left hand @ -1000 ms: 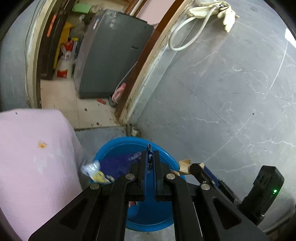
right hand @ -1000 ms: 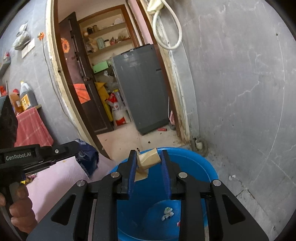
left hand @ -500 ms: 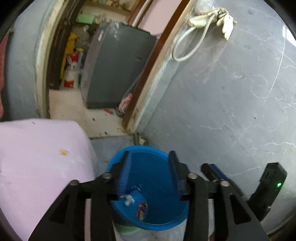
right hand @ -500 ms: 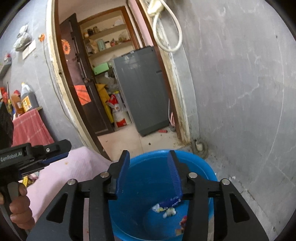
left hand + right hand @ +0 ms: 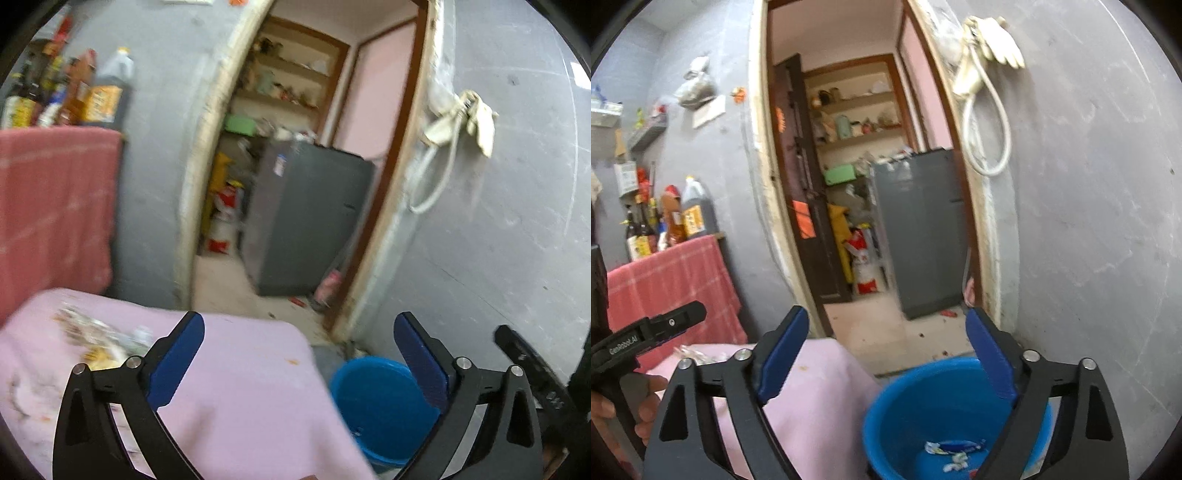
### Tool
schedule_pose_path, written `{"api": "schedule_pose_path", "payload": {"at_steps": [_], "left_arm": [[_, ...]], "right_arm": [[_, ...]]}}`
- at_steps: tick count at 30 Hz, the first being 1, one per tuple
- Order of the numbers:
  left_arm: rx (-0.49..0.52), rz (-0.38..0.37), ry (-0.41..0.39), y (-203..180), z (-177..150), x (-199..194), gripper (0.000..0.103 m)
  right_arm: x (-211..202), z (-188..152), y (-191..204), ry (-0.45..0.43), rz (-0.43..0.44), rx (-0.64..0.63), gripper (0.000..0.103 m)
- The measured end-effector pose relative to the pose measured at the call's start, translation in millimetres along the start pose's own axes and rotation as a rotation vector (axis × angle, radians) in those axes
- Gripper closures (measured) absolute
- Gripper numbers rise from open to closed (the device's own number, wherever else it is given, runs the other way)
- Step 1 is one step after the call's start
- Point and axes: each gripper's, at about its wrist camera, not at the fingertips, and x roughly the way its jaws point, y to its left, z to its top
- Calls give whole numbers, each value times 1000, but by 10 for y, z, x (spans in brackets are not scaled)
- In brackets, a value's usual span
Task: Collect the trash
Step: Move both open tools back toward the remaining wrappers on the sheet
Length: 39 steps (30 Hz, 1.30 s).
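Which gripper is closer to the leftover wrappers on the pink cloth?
Left. The left gripper hangs over the cloth beside the wrappers; the right gripper is above the blue bucket.

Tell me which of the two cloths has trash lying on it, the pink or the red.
The pale pink cloth on the near surface carries the wrappers; the red checked cloth hangs bare under the bottles.

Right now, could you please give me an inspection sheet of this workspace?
Surface: pink cloth, small stain.
Job's things: blue bucket on floor holds wrappers; more trash on the cloth's left part.
Clutter: bottles above a red towel.
Tongs: left tongs and right tongs open, empty, just opened.
Cables: white hose looped on wall, gloves above.
Surroundings: grey wall, doorway, grey appliance beyond.
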Motion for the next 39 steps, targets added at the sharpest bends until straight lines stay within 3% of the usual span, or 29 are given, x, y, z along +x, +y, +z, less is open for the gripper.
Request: {"api": "schedule_pose_path", "payload": {"at_steps": [2, 7, 23, 27, 35, 39], "left_arm": [[4, 48, -37, 125, 27, -172, 2], [41, 141, -86, 371, 32, -478, 2], [16, 364, -96, 1411, -91, -992, 2], [6, 393, -53, 1613, -135, -946, 2], [-39, 378, 92, 1874, -376, -603, 2], [-58, 360, 151, 1951, -450, -421, 3]], "right_arm": [[-26, 34, 167, -22, 27, -11, 0], [-28, 80, 529, -46, 79, -36, 0], [176, -90, 1533, -62, 255, -109, 0], [356, -159, 1684, -16, 277, -144, 0], [811, -386, 1806, 114, 298, -202, 1], [1016, -491, 1832, 202, 320, -219, 19]]}}
